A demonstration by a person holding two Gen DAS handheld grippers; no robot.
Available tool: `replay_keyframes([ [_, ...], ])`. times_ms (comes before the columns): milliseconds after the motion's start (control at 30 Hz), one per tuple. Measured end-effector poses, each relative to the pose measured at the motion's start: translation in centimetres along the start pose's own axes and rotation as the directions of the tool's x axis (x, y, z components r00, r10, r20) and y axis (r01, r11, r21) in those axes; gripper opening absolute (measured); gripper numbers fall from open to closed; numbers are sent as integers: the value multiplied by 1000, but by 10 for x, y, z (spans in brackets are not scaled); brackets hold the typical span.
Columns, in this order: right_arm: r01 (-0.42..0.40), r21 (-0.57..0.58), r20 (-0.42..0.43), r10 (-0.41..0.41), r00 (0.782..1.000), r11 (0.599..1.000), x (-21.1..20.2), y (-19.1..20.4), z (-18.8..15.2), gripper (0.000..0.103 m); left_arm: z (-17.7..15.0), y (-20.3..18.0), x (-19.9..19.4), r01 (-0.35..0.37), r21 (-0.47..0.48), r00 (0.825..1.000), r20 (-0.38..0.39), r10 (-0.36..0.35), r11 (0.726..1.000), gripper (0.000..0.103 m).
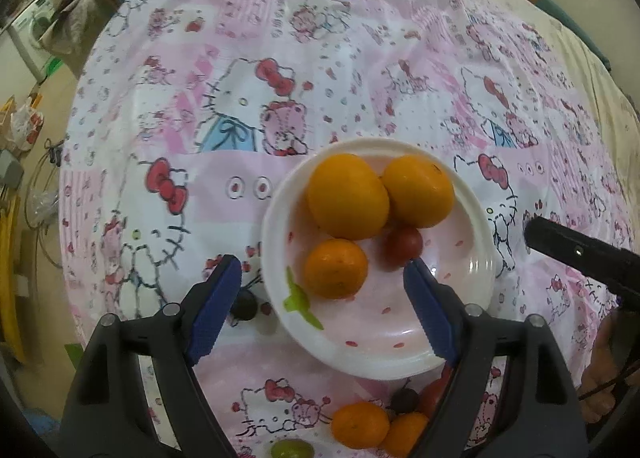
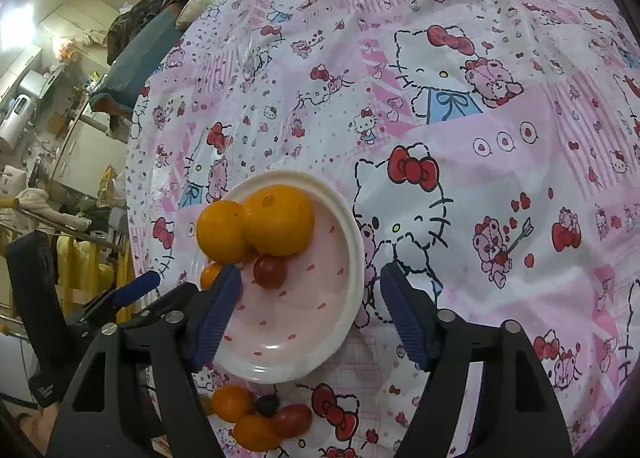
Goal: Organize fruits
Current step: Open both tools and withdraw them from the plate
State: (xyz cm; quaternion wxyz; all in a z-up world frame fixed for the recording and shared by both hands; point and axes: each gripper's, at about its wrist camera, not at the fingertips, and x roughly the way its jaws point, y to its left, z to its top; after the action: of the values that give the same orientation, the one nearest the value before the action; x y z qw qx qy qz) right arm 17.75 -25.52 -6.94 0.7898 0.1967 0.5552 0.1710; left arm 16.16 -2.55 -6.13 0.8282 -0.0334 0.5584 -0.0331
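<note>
A white bowl (image 1: 472,282) with a pink-spotted inside was set on a pink cartoon-print tablecloth (image 1: 360,57), evidently as the collecting place for the fruit. Two large oranges (image 1: 348,195) were lodged against its far wall, touching each other, with a smaller orange (image 1: 335,268) and a red tomato (image 1: 404,244) just below them.

The left gripper (image 1: 322,298) was held over the near side of the bowl, its blue-padded jaws spread wide and nothing gripped between them; one finger stood outside the rim, the other over the inside. The right gripper (image 2: 310,306) was likewise held wide and empty above the bowl's near right edge.

More fruit was left on the cloth just in front of the bowl: oranges (image 2: 232,404), a red tomato (image 2: 292,420), a dark grape (image 1: 404,400) and a green one (image 1: 292,449). By that, the sorting was judged unfinished.
</note>
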Motion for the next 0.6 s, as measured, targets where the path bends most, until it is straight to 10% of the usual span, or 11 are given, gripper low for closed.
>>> replay_keyframes([
  [600, 43, -62, 71, -38, 997, 997, -48, 12, -42, 84, -22, 29, -38, -18, -11, 999, 48, 18, 1000, 81],
])
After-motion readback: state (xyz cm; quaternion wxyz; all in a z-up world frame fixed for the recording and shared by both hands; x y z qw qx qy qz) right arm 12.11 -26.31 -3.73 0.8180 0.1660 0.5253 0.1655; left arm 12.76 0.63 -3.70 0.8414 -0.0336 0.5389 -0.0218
